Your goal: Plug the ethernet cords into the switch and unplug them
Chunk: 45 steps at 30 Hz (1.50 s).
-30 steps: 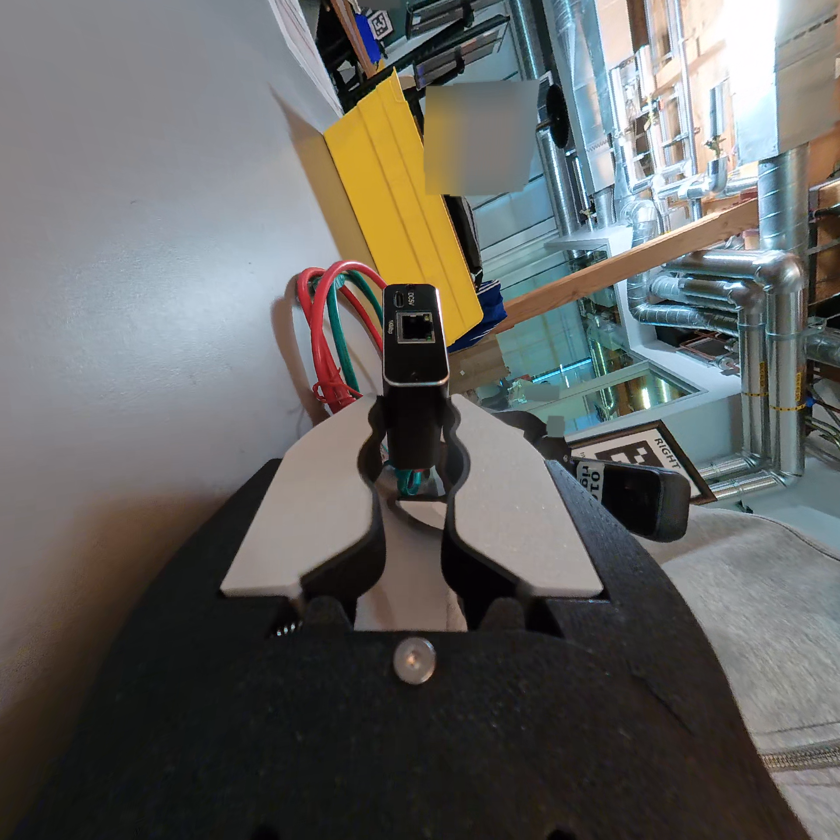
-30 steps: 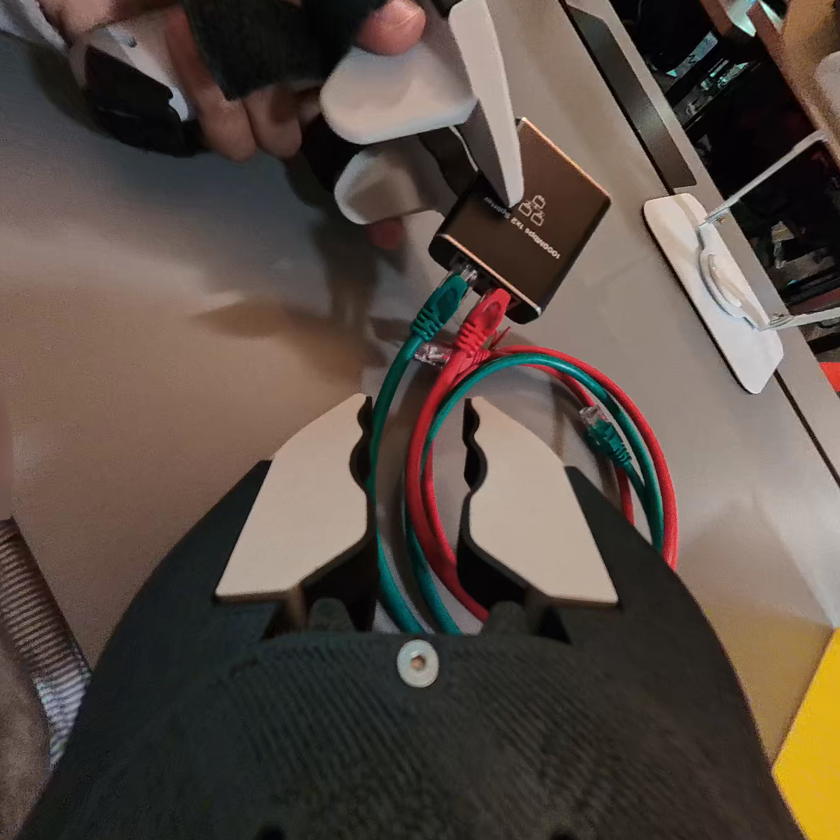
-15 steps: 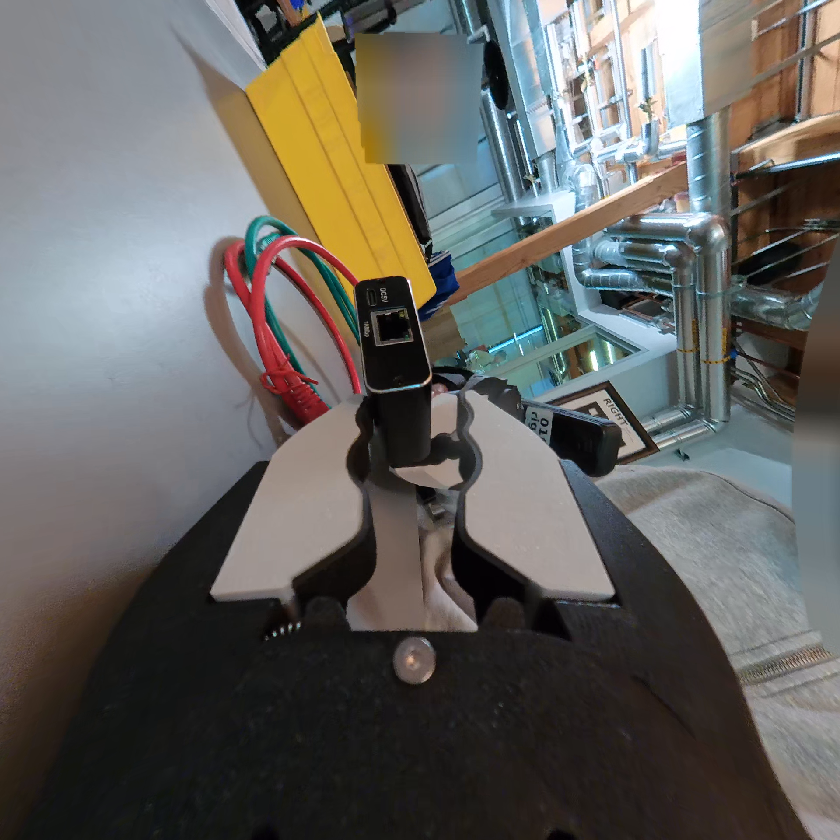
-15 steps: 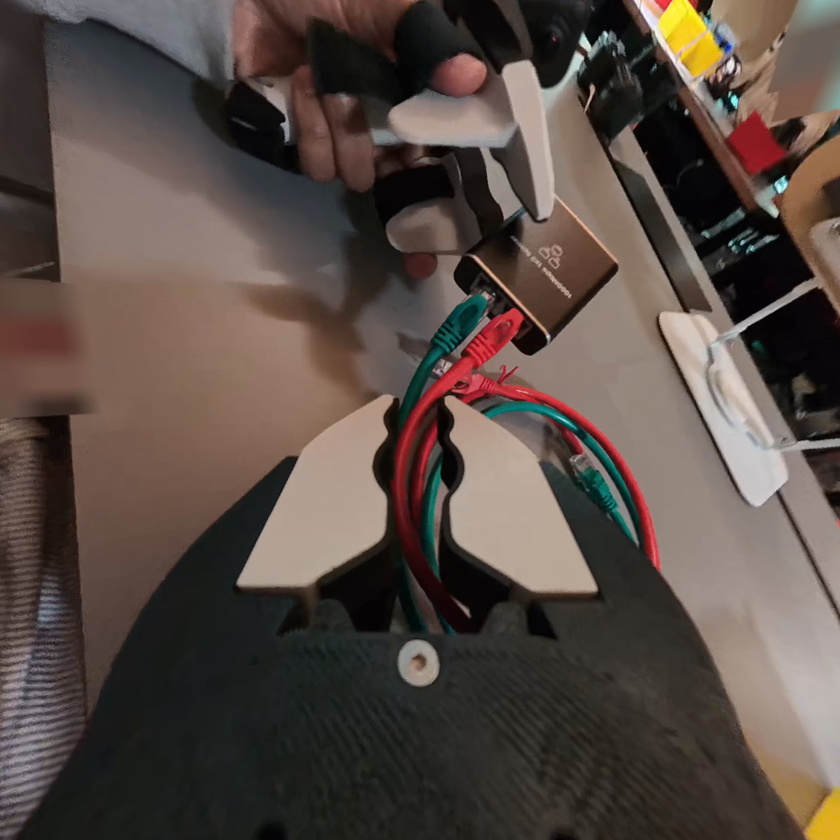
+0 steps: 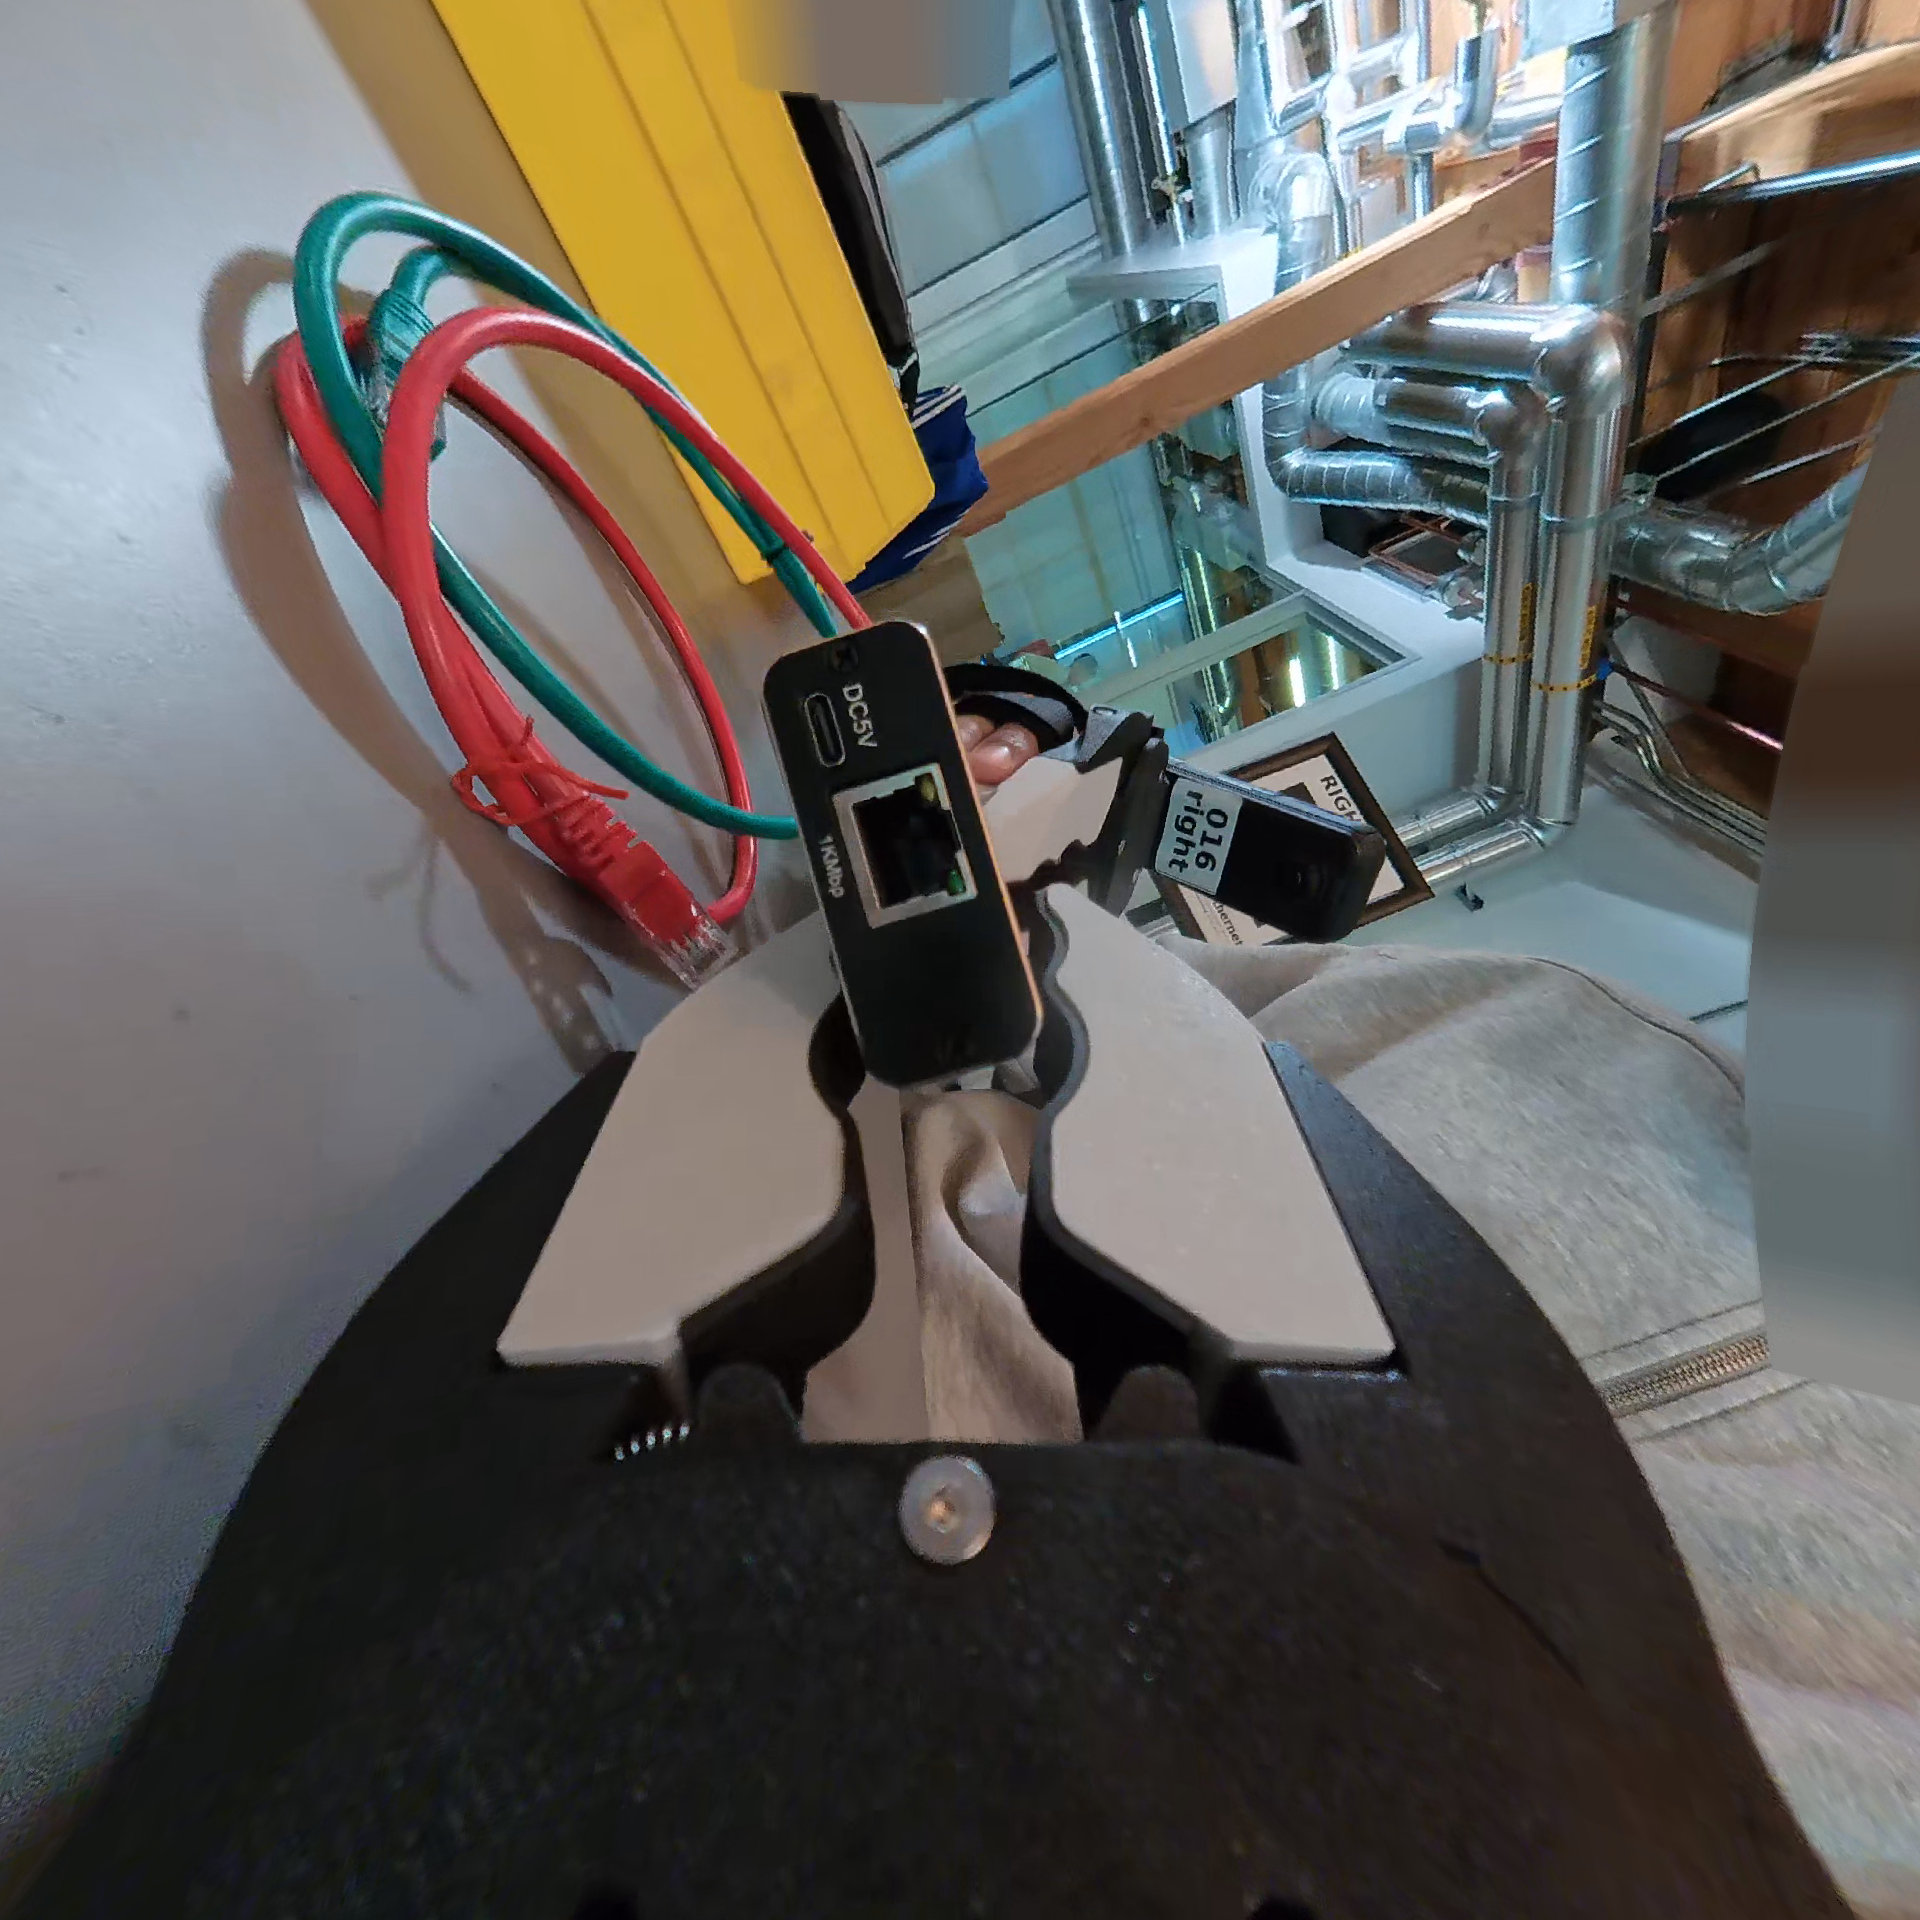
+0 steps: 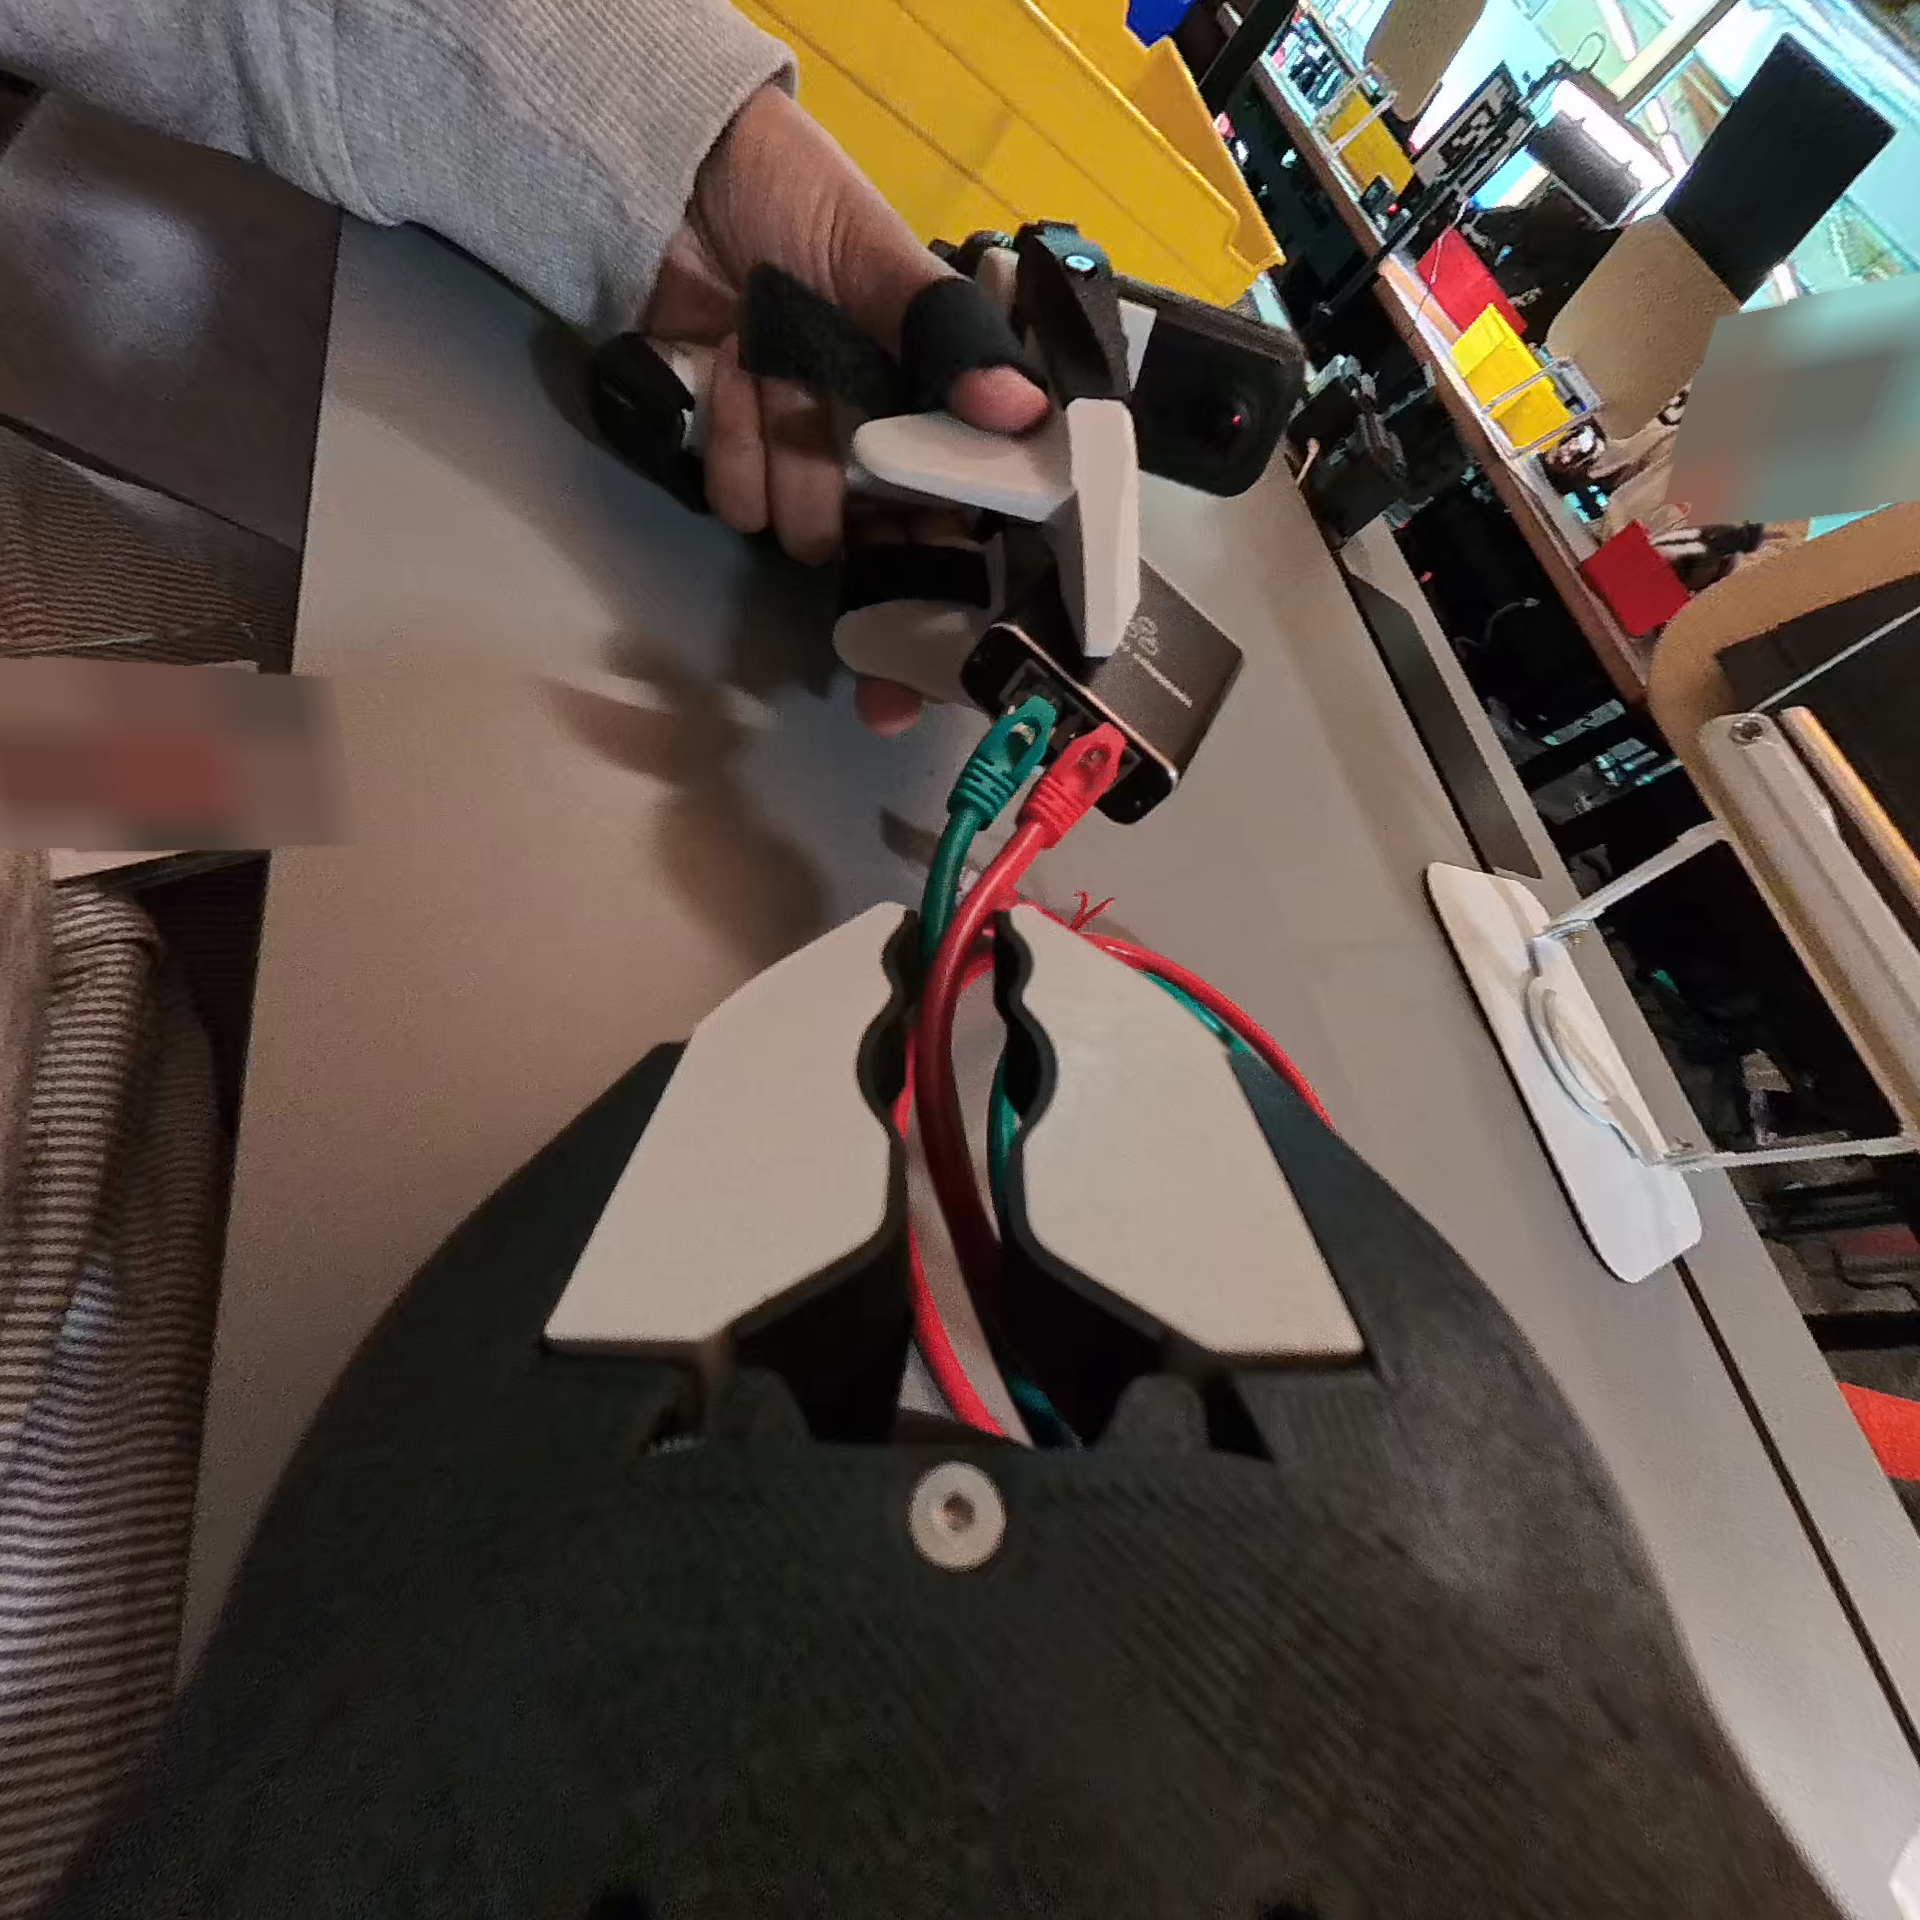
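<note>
The left gripper (image 5: 940,1049) clenches the small black ethernet switch (image 5: 902,862) by its lower end and has lifted it higher off the grey table (image 6: 499,831) than a second ago, tilting it so its single-port face now fills more of the left wrist view. In the right wrist view the switch (image 6: 1164,665) hangs above the middle of the table with the green cord's plug (image 6: 995,764) and the red cord's plug (image 6: 1070,784) both seated side by side in its two-port end. The right gripper (image 6: 951,925), whose fingers stood apart around the cords a second ago, has narrowed until only a slim gap is left, and both the green cord (image 6: 940,894) and the red cord (image 6: 935,1049) run through that gap; whether the fingers actually pinch them cannot be told. The cords' slack loops (image 5: 499,488) and the free red plug (image 5: 655,899) lie on the table toward its far edge by the yellow bin (image 5: 686,260). Judging from this, plugging in looks finished and the pull to unplug is being set up, with the cords drawn nearly straight between the two grippers.
</note>
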### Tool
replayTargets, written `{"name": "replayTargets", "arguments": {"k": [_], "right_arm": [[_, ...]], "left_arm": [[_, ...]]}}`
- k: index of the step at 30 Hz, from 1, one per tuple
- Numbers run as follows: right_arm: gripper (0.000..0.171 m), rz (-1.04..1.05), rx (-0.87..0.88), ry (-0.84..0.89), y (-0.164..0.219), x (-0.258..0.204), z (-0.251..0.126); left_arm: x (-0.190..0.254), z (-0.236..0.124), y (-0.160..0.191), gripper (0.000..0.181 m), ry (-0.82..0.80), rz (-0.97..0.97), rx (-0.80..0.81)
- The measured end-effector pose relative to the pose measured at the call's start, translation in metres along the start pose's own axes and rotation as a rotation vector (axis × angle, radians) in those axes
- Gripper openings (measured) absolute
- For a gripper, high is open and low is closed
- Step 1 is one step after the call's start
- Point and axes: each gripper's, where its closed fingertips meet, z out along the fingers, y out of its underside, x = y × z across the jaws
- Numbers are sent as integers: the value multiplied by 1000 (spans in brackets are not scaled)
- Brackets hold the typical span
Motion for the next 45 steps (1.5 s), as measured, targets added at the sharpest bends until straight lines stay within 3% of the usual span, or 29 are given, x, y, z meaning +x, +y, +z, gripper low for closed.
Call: {"name": "replayTargets", "arguments": {"k": [5,9,17,20,25,33,37,45], "right_arm": [[30,49,-9,60,4,10,3],[38,64,70,173,-9,25,1],[34,274,286,280,-40,50,-17],[19,457,368,214,-51,45,-13],[30,933,312,10,-42,22,20],[33,1521,471,-39,-7,47,12],[32,1512,510,-67,-14,48,11],[14,1519,527,-56,-10,49,10]], "left_arm": [[-3,1,0,27,-26,-2,0],[-4,-4,-15,25,-25,-21,107],[-4,-19,-41,25,-8,-18,322],[-3,-29,-52,25,5,-13,418],[4,-37,-60,25,74,-22,496],[17,-24,-56,25,164,-23,505],[17,-15,-51,25,151,-12,469],[15,-1,-41,25,106,35,387]]}}
